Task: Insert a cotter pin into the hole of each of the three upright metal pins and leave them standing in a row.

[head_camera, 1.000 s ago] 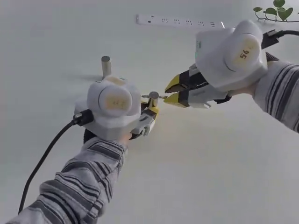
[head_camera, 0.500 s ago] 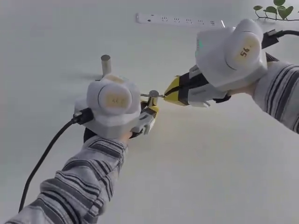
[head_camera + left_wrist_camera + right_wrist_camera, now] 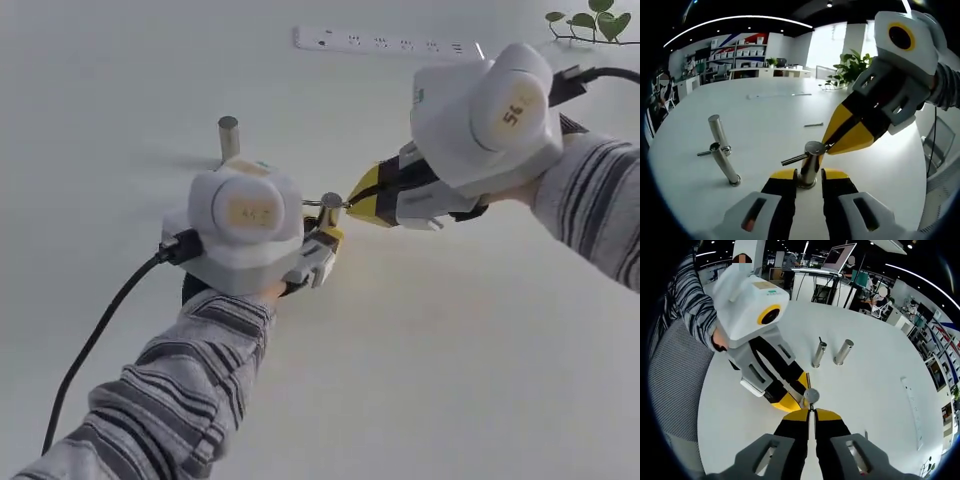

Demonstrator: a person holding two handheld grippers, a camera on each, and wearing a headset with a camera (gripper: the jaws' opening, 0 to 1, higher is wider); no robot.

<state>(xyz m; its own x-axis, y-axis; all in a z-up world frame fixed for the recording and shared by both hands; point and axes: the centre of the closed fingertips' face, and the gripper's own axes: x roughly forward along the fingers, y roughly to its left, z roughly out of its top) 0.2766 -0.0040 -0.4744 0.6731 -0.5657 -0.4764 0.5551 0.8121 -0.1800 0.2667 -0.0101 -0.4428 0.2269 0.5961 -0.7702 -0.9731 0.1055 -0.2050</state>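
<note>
The left claw (image 3: 809, 176) is closed on the lower shank of the near metal pin (image 3: 811, 155), holding it upright on the tabletop (image 3: 765, 107). The right claw (image 3: 810, 416) is pinched shut on the end of a cotter pin (image 3: 792, 160) that passes through the hole just below the head. The metal pin is stiff and smooth and probably tips easily, so grip it low. The cotter pin is thin, light and bendable, so hold its end and push straight. A bare pin (image 3: 718, 131) and a fitted pin (image 3: 725, 165) stand at the far left.
</note>
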